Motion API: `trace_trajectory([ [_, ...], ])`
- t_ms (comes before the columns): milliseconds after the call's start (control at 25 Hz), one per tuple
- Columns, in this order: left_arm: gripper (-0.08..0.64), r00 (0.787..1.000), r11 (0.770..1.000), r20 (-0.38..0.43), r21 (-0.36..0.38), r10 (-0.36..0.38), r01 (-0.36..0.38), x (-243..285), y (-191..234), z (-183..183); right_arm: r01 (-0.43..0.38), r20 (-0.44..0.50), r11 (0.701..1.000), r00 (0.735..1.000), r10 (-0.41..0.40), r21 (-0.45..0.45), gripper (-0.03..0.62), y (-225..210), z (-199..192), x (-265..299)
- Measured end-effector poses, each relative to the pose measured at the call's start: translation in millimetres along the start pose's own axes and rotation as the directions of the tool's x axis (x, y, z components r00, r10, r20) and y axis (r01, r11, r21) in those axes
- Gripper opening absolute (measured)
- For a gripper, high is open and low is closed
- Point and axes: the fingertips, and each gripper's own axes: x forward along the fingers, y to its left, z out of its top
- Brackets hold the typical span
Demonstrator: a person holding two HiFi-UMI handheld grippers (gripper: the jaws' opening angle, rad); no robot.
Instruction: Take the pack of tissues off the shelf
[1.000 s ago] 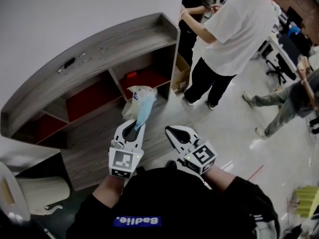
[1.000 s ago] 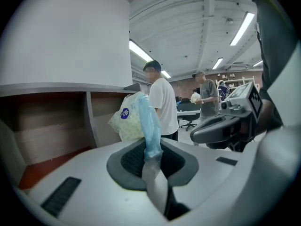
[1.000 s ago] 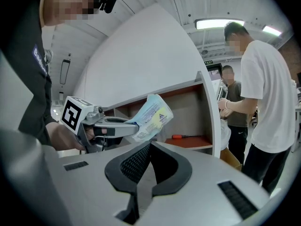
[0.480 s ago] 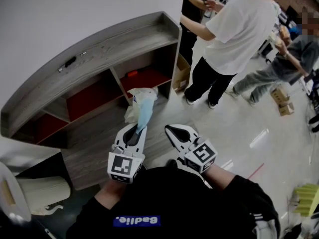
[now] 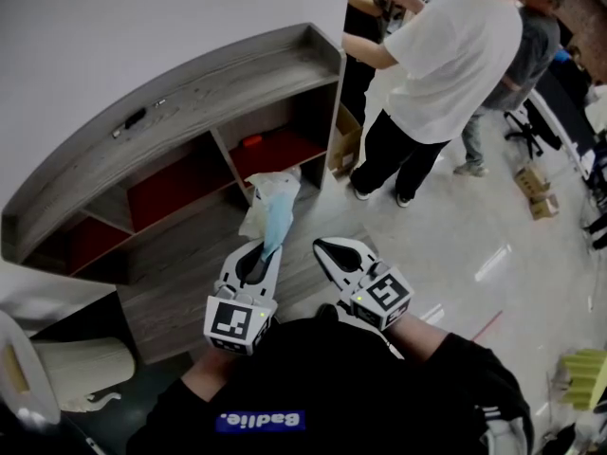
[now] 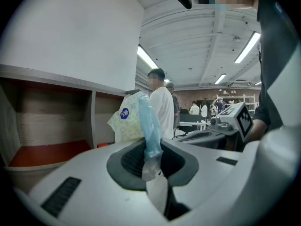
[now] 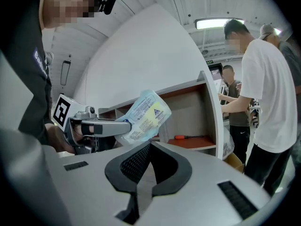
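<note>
**A:** Grey wood shelf (image 5: 199, 93) with red-floored compartments, backed against a white wall (image 5: 142, 17). Where is the pack of tissues (image 5: 272, 205)?

**B:** Off the boards. It hangs in the air in front of the shelf's right-hand compartment, at the tip of the left gripper (image 5: 266, 247).

**A:** How is it gripped?

**B:** The jaws are pinched on the pale blue end of the wrapper. The rest of the pack stands up above them, with its printed face turned towards the right gripper (image 5: 324, 247).

**A:** And that one?

**B:** Its jaws are closed together with nothing between them. It sits just beside the left gripper, not touching the pack.

**A:** Anything left in the shelf?

**B:** A red-handled tool (image 7: 186, 137) lies on the red floor of the right-hand compartment.

**A:** And the surroundings?

**B:** A cardboard box (image 5: 345, 142) leans at the shelf's right end. A person in a white shirt (image 5: 450, 55) stands on the pale floor (image 5: 446, 245) beyond it, back turned.
</note>
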Motion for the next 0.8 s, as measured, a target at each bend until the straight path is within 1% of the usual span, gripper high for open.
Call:
trace_trajectory([
  [120,0.045,1.0,1.0,-0.004,-0.01,-0.006,0.006,-0.5,-1.6,-2.5,0.001,0.0,1.0,1.0,-0.001,-0.002,0.029,0.0,0.4,0.1],
  [320,0.046,1.0,1.0,0.011,0.001,-0.004,0.004,-1.5,-0.5,-1.3,-0.001,-0.002,1.0,1.0,0.001,-0.004,0.029,-0.2,0.8,1.5],
  [600,0.045,1.0,1.0,-0.006,0.006,-0.007,0.007,-0.1,-1.6,-1.0,-0.002,0.0,1.0,1.0,0.002,0.001,0.029,-1.4,4.4,1.2],
  [800,0.046,1.0,1.0,0.012,-0.004,-0.01,0.01,-0.8,-2.9,2.6,-0.004,0.006,1.0,1.0,0.004,-0.008,0.029,-1.4,4.1,0.5],
])
